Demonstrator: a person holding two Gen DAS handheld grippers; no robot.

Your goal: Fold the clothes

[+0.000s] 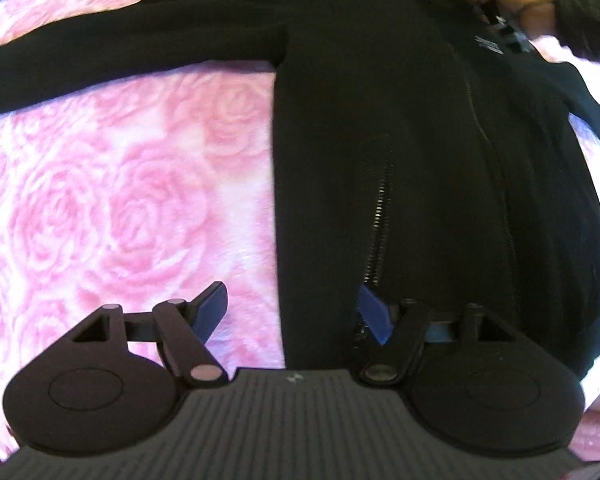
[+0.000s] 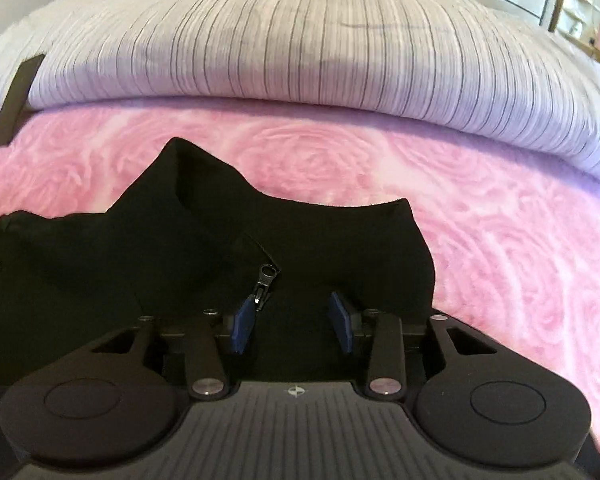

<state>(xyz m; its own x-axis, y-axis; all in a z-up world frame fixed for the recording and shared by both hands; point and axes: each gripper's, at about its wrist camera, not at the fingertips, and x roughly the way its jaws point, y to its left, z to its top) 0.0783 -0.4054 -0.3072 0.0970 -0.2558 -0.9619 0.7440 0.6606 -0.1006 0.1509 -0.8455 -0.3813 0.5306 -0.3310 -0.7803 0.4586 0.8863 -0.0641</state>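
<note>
Black zip-front knit jacket (image 1: 400,128) spread flat on pink rose-pattern blanket (image 1: 120,200), sleeve out to 9 o'clock. L gripper (image 1: 292,312) wide at hem; R gripper (image 2: 292,320) wide over collar by zip pull (image 2: 266,276). Step: judged pre-fold positioning; next needs edge pinch.

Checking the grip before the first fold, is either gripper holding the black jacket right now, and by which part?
Nothing is held. The left gripper is open at the black jacket hem; the right gripper is open over the collar, by the zipper pull.
</note>
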